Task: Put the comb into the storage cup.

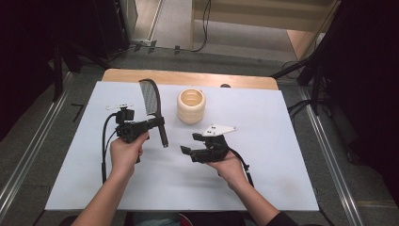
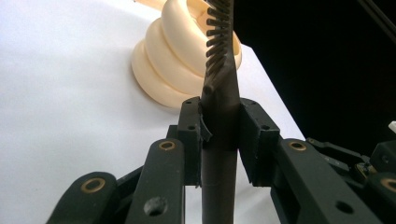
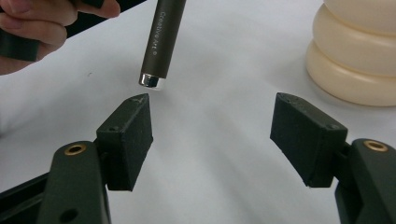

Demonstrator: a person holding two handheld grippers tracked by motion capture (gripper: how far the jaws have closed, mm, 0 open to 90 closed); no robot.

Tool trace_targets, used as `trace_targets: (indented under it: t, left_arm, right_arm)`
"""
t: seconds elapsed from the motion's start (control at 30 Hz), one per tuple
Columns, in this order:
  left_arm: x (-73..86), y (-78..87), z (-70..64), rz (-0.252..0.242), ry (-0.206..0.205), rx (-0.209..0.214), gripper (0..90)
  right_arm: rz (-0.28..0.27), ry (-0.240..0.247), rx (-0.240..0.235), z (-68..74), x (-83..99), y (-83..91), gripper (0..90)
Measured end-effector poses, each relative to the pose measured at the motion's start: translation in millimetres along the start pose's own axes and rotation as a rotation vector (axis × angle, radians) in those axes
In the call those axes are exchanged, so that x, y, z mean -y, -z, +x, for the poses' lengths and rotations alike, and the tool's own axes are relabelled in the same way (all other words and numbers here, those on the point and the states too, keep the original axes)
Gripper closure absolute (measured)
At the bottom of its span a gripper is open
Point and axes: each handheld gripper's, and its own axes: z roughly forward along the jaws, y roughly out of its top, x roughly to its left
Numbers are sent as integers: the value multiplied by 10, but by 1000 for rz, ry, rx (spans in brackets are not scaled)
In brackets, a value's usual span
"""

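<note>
Dark brown plastic comb with a round handle and fine teeth (image 1: 154, 107), lifted off the table and clamped at the handle, just below the toothed part, between the closed jaws of the left gripper (image 1: 157, 123); toothed head pointing away from the person, silver-capped handle end (image 3: 152, 81) hanging down toward the near side, above the white tabletop (image 1: 282, 165). In the left gripper view, pads pressed flat against both sides of the comb shaft (image 2: 219, 140), teeth rising above them. Held by the left hand (image 1: 124, 153), black cable looping down beside the wrist. Just to the right, apart from the comb, the right gripper (image 1: 188, 143) in the right hand (image 1: 230, 165), jaws spread wide with nothing between them, grey three-cornered plate on top; in its own view the handle's capped end just above and beyond the left pad (image 3: 128, 135). Behind both, standing upright on the table near the comb's head, a cream-coloured ribbed round cup (image 1: 191, 106).
</note>
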Motion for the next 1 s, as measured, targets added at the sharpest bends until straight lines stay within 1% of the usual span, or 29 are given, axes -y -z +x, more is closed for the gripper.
trace_targets:
  t: [0.13, 0.2, 0.4, 0.67, 0.83, 0.87, 1.0]
  left_arm:
    - [1, 1, 1, 9, -3, 8, 729]
    - [1, 7, -1, 7, -3, 9, 730]
    - [-3, 29, 18, 7, -7, 13, 729]
    - [-7, 29, 38, 20, -3, 30, 730]
    - [-8, 19, 43, 25, -15, 41, 730]
    - [-10, 18, 45, 26, -18, 43, 730]
    - [-18, 14, 58, 33, -25, 51, 729]
  right_arm:
    - [1, -12, -10, -37, 27, 43, 277]
    - [2, -5, -5, -54, 44, 63, 276]
    - [13, -2, -9, -83, 69, 128, 276]
    - [22, 3, -12, -138, 127, 257, 274]
    - [23, 2, -19, -154, 156, 320, 273]
    - [28, 10, -17, -156, 161, 332, 273]
    - [32, 14, -19, -164, 183, 373, 268]
